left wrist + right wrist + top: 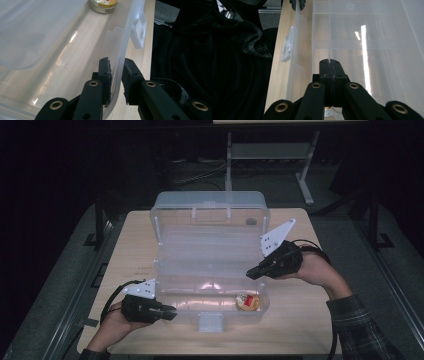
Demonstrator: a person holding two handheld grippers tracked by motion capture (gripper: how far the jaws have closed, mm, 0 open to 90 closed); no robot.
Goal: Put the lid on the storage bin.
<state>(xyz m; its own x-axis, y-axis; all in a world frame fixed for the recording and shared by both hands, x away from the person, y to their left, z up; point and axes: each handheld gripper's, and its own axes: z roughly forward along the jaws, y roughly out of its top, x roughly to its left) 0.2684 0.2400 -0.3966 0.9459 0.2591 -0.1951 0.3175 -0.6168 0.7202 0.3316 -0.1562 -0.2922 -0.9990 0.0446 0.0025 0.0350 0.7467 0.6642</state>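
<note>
Jaws of the left gripper (115,82) straddled the box's (210,270) front wall (120,57), not quite pressing, seemingly to steady it. Beyond them, inside, lay a small tin (103,4). Farther off, the right gripper (332,65) pinched the tray's (210,242) thin edge (329,37), likely to lift it.
</note>
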